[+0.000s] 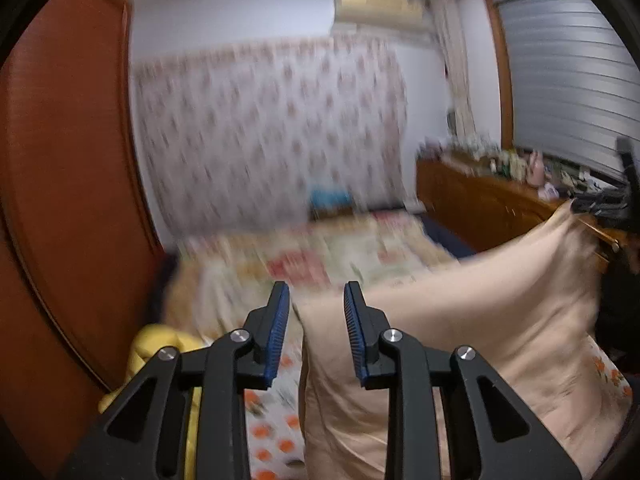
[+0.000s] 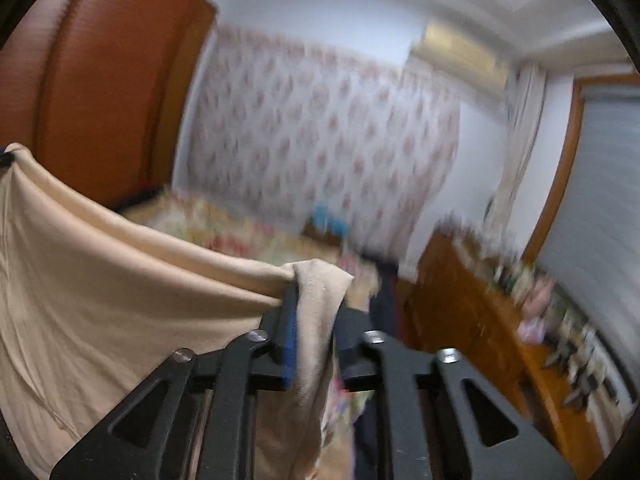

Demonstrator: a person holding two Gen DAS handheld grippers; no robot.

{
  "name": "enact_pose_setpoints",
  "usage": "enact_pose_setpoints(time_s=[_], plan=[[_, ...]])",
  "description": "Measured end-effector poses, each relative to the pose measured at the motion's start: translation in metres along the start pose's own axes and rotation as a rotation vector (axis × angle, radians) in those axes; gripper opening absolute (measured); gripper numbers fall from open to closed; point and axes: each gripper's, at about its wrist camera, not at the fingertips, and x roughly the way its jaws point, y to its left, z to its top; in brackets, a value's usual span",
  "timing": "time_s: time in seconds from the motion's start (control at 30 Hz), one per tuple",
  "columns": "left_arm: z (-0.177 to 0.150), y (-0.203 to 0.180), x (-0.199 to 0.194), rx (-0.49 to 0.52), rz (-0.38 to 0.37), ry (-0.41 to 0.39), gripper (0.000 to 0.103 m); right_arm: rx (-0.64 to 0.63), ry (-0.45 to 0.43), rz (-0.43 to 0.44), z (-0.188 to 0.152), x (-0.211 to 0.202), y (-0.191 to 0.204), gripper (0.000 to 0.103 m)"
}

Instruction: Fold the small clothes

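The beige garment [image 1: 460, 320] hangs in the air above the bed [image 1: 340, 256], stretched as a sheet between the two tools with its long top edge running roughly level from one gripper to the other. In the right wrist view the cloth sweeps in from about nine o'clock and ends in a bunched corner draped over and between the fingers of the right gripper [image 2: 316, 320]; these stand a little apart, and whether the pads press on the fabric or it merely lies across them cannot be told. In the left wrist view the left gripper [image 1: 316, 320] has its blue-padded fingers part-way open, with no cloth seen between the pads; the garment's near edge falls just beyond and below the gap, toward five o'clock, while its far corner rises to three o'clock, where the other tool shows dark at the frame's edge. So the cloth lies right of the left tool and left of the right one. Judged from this, the right hand has the better claim on the garment. A yellow item [image 1: 160, 344] lies at seven o'clock on the floral bedding; the wooden wardrobe [image 1: 68, 160] stands at nine.
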Motion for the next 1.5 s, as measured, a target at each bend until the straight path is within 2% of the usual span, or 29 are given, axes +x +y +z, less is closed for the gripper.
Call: enact_pose_setpoints(time_s=[0.03, 0.07, 0.2, 0.3, 0.33, 0.47, 0.67, 0.77, 1.0, 1.1, 1.17, 1.5], plan=[[-0.01, -0.001, 0.011, -0.005, -0.021, 0.046, 0.034, 0.027, 0.075, 0.001, -0.012, 0.027, 0.001, 0.028], [-0.022, -0.002, 0.02, -0.003, -0.033, 0.089, 0.035, 0.05, 0.135, 0.001, -0.026, 0.048, 0.003, 0.028], [-0.066, -0.013, 0.032, 0.014, -0.043, 0.183, 0.044, 0.076, 0.209, 0.034, -0.072, 0.08, 0.012, 0.028], [-0.09, -0.021, 0.023, -0.008, -0.086, 0.226, 0.057, 0.089, 0.22, 0.077, -0.097, 0.073, 0.018, 0.029], [-0.099, -0.024, 0.021, -0.016, -0.099, 0.239, 0.058, 0.097, 0.219, 0.094, -0.105, 0.069, 0.02, 0.029], [-0.127, -0.035, 0.017, -0.022, -0.133, 0.3, 0.058, 0.115, 0.215, 0.15, -0.125, 0.048, 0.03, 0.03], [-0.162, -0.046, 0.026, -0.013, -0.121, 0.387, 0.058, 0.163, 0.247, 0.221, -0.161, 0.04, 0.041, 0.031], [-0.175, -0.049, 0.034, -0.01, -0.114, 0.437, 0.058, 0.196, 0.292, 0.242, -0.179, 0.043, 0.043, 0.031], [-0.188, -0.055, 0.033, -0.007, -0.1, 0.429, 0.058, 0.236, 0.342, 0.284, -0.206, 0.035, 0.044, 0.031], [-0.193, -0.06, 0.033, 0.029, -0.078, 0.406, 0.06, 0.238, 0.35, 0.304, -0.209, 0.034, 0.045, 0.031], [-0.194, -0.063, 0.032, 0.045, -0.071, 0.376, 0.063, 0.231, 0.355, 0.303, -0.211, 0.035, 0.048, 0.031], [-0.193, -0.06, 0.034, 0.04, -0.064, 0.379, 0.066, 0.235, 0.337, 0.269, -0.216, 0.041, 0.053, 0.031]])
